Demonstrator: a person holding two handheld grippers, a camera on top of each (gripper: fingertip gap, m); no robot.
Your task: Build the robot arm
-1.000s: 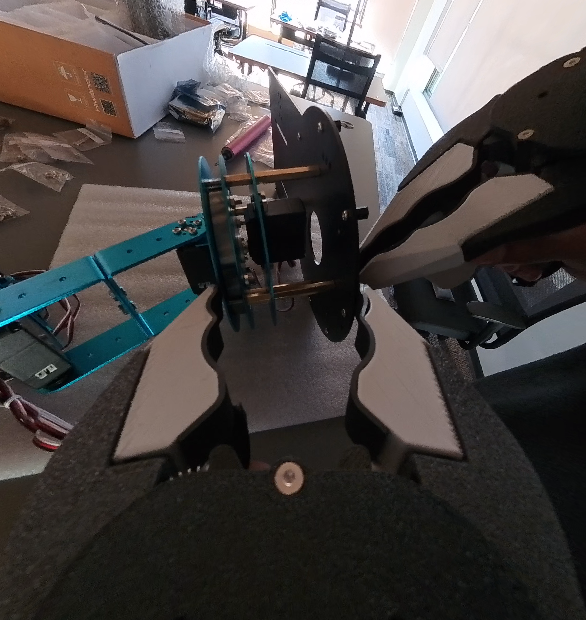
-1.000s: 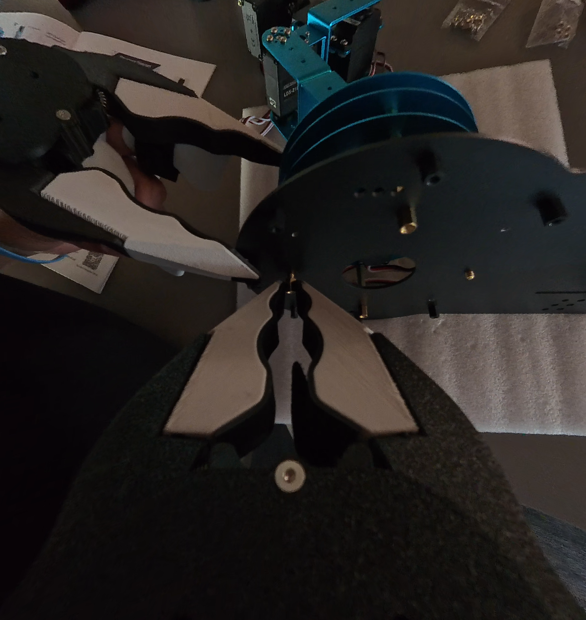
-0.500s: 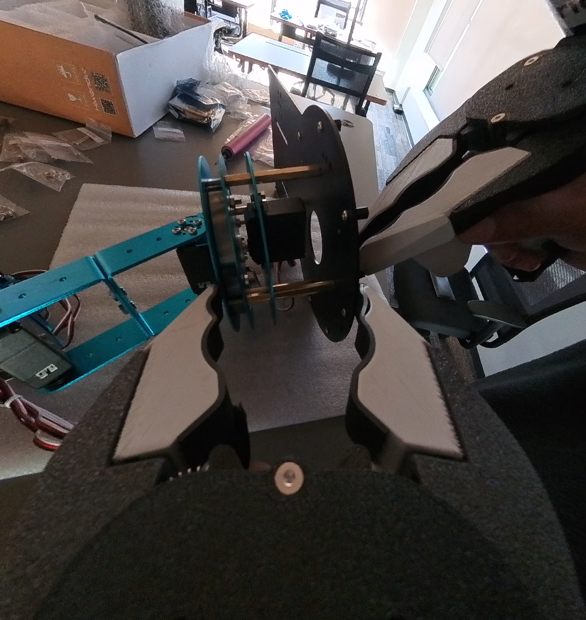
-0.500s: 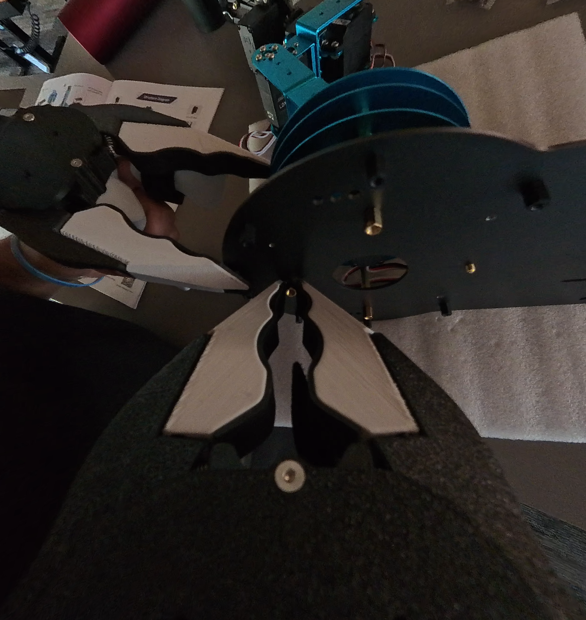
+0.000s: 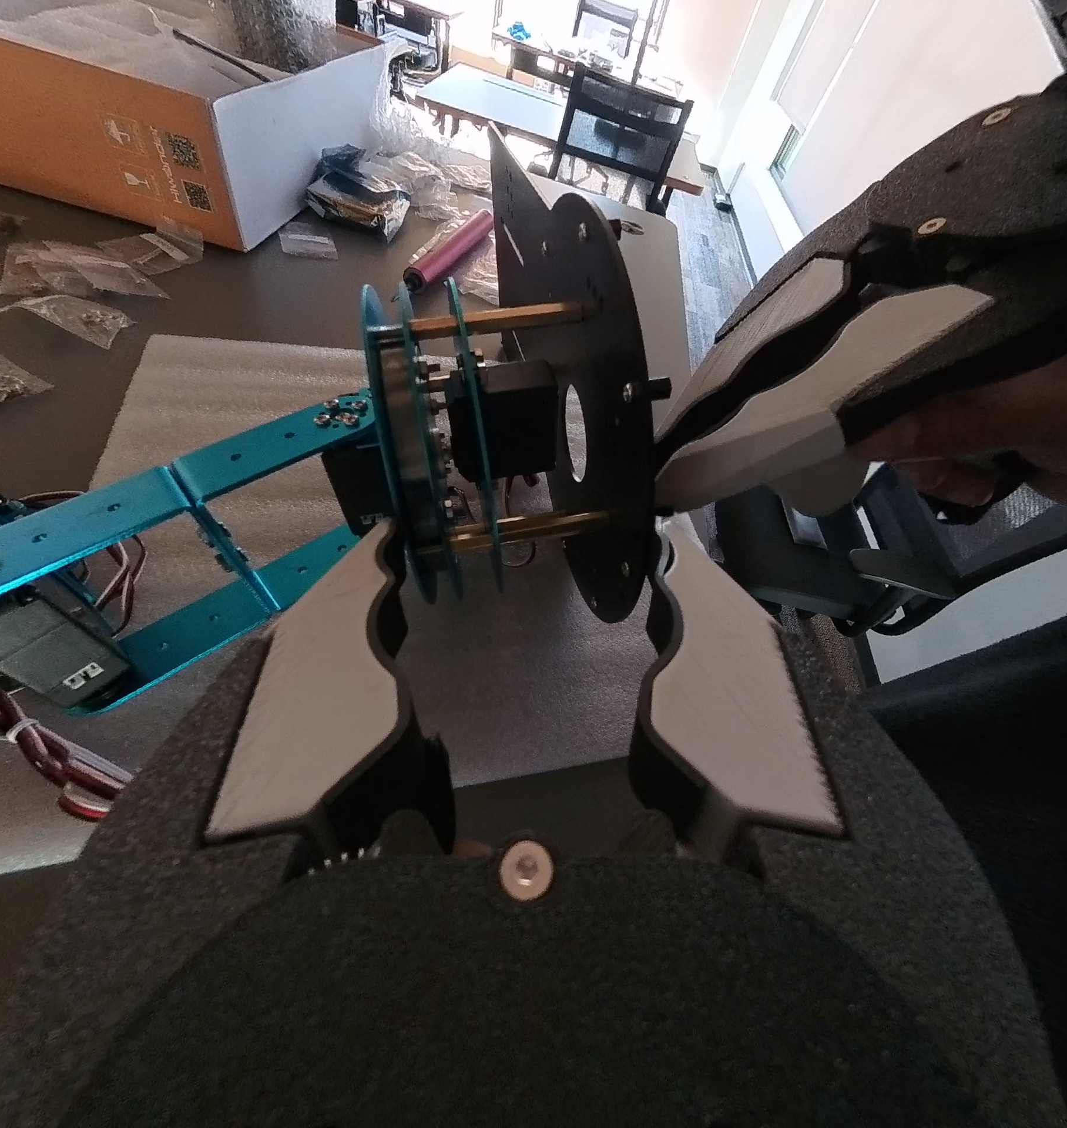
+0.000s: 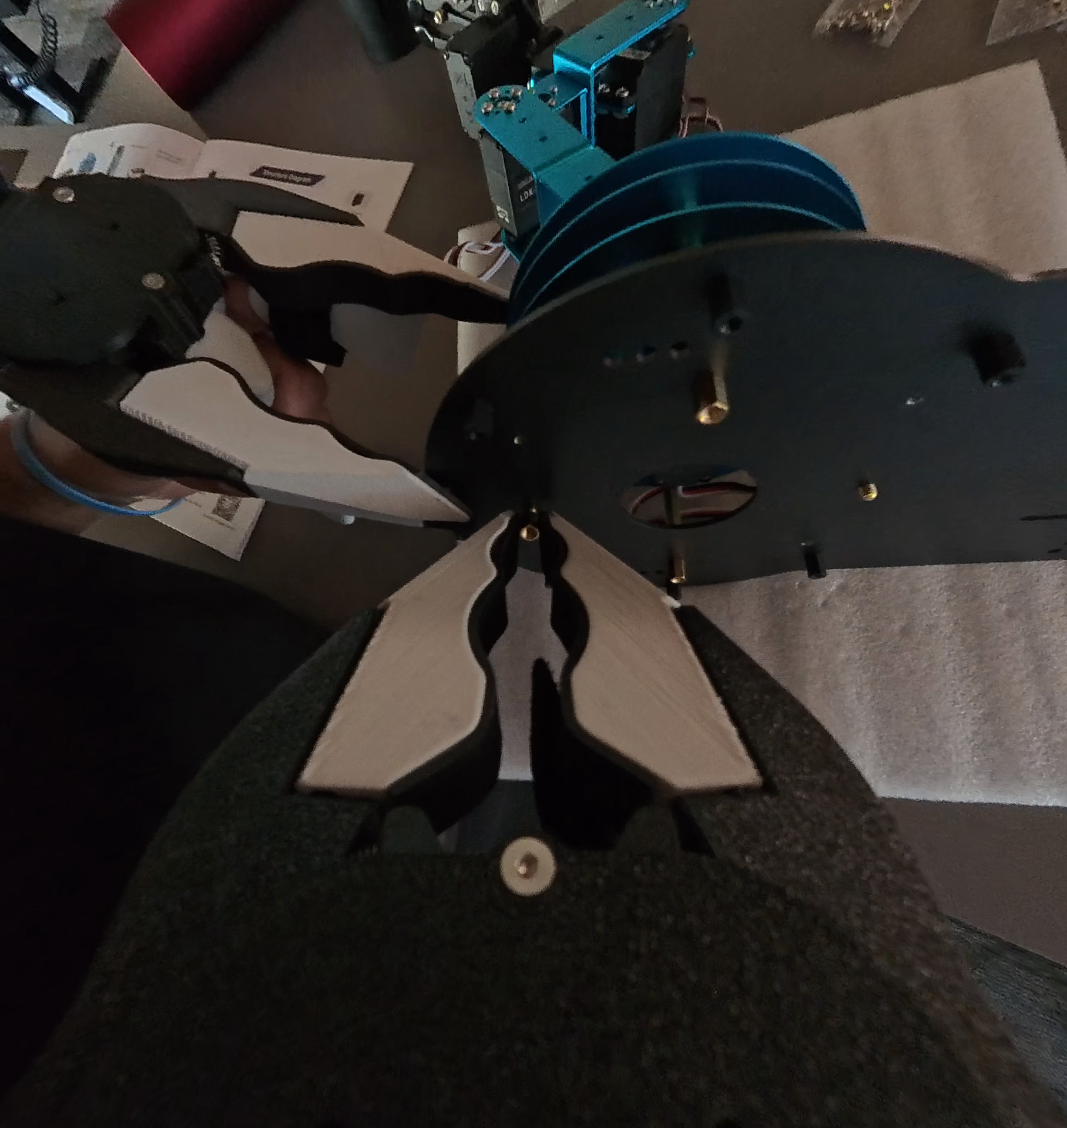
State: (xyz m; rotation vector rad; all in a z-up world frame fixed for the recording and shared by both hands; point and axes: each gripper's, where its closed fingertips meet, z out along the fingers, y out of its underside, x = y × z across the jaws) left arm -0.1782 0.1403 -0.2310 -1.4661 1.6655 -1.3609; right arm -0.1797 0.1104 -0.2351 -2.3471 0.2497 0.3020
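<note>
Robot-arm base assembly [image 5: 506, 427], tipped on its side: a round black plate [image 5: 604, 342] stands on edge, joined by brass spacers to three teal discs [image 5: 390, 439], with a black servo between them. It sits straight ahead of the left gripper [image 5: 525, 537], whose fingers are spread wide and bracket the whole stack — one tip against the outermost disc, the other against the plate's outer face, apparently clamping it. The right gripper [image 6: 528, 522] comes in from the left gripper's right side; its fingers are nearly together, pinching what looks like a small brass stud [image 6: 529, 532] at the plate's face. Beyond the left gripper's left finger, a teal bracket arm [image 5: 152, 488] with wired servos extends over a white foam sheet [image 5: 244, 378]. Farther off lie a cardboard box [image 5: 122, 122] and, past the right gripper's left, an open booklet [image 6: 311, 177].
</note>
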